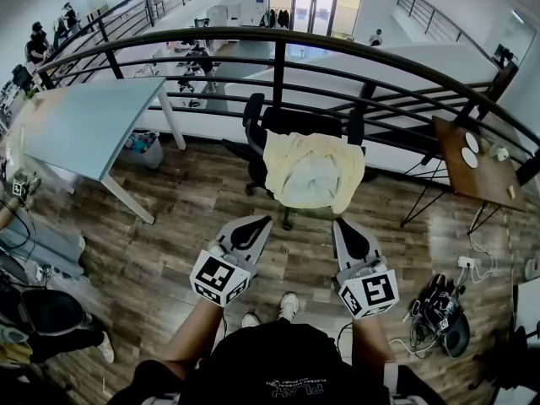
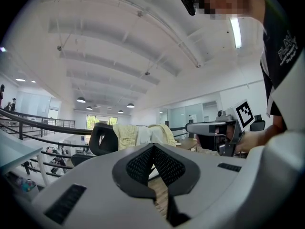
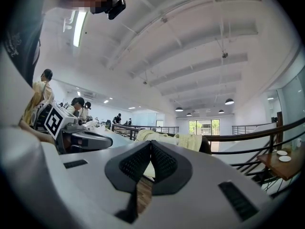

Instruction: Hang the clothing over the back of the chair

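While the yellow garment (image 1: 314,171) is lying over the back of the office chair (image 1: 299,121), we are holding the left gripper (image 1: 253,226) and right gripper (image 1: 348,230) before it, jaws clenched empty, judging the cloth light and floppy, best pinched at a hem.

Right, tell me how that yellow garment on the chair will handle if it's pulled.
The garment is probably floppy and light: it sags in soft folds over the chair back. It likely slides off easily, since it is only draped. A hard tug might also turn the chair, which looks like a swivel office type.
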`<state>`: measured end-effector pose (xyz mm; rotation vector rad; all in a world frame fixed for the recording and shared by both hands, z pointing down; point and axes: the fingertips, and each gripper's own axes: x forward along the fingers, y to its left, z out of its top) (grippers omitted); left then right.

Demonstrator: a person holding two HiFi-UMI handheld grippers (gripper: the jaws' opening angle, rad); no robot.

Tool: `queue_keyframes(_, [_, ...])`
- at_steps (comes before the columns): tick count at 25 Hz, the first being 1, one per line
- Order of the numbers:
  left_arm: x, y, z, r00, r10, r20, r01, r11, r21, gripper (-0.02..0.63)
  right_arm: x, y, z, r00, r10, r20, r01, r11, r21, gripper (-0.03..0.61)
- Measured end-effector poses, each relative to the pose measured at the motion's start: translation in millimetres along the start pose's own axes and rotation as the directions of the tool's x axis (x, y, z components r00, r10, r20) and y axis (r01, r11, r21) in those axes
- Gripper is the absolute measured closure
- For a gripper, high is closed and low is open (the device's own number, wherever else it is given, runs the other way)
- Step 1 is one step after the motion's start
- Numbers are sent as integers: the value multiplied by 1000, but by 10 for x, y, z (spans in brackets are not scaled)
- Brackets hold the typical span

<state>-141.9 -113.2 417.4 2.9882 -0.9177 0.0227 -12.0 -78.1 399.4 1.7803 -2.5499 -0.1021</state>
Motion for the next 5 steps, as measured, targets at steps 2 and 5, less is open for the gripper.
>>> queue_keyframes(2, [-13, 2, 21, 1000, -1, 8, 1, 1000, -1, 601, 4, 13, -11, 1000, 3, -1, -3, 1000, 0, 558])
queue_keyframes(5, [-27, 12, 35, 1000, 1, 15, -1, 1000, 4, 601, 14, 27, -37, 1000, 6, -4, -6, 1000, 1, 558])
